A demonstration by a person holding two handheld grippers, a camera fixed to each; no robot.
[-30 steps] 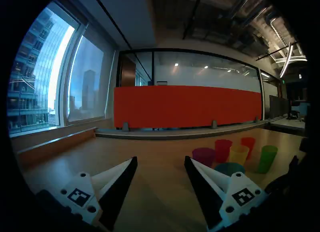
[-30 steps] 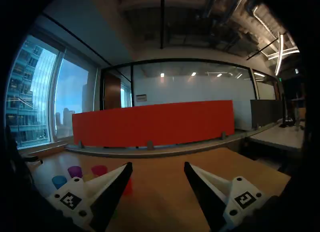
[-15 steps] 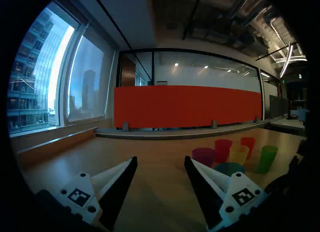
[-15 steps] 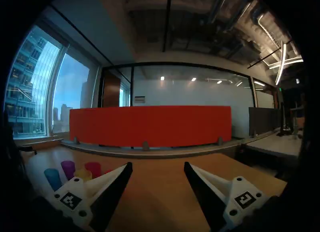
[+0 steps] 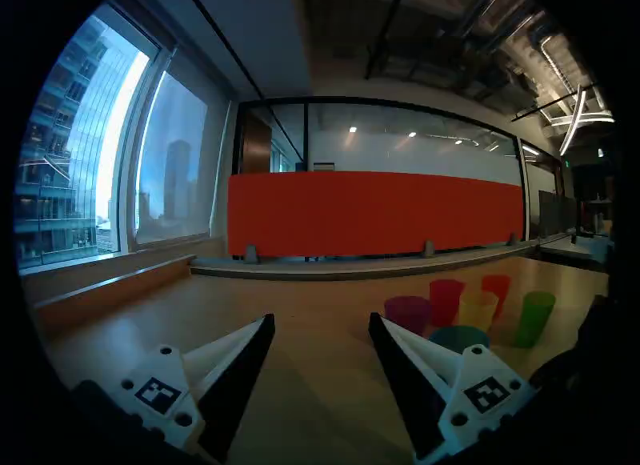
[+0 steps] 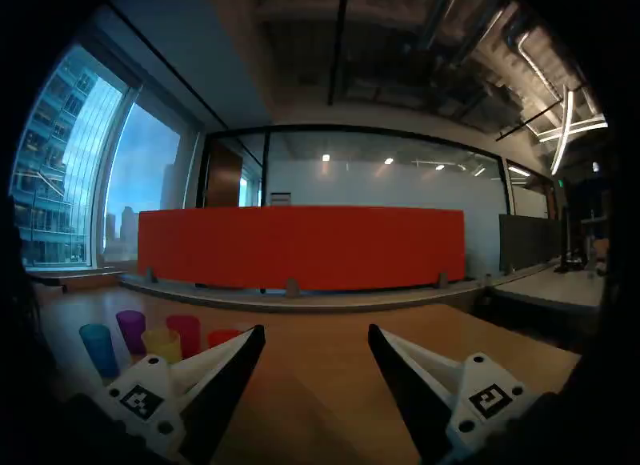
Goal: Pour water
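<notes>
No readable text; wall sign (image 6: pixel 279 198) too small.

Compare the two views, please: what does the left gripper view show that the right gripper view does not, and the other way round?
Left gripper view: the green cup and the open left hand-held gripper.
Right gripper view: the open right hand-held gripper.
Both: the blue cup, purple cup, yellow cup, the wooden table and the red partition.

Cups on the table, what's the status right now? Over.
Left gripper open, empty, low over the wooden table. Right gripper open, empty. Coloured cups clustered upright, untouched. No obstacle seen near them.
</notes>
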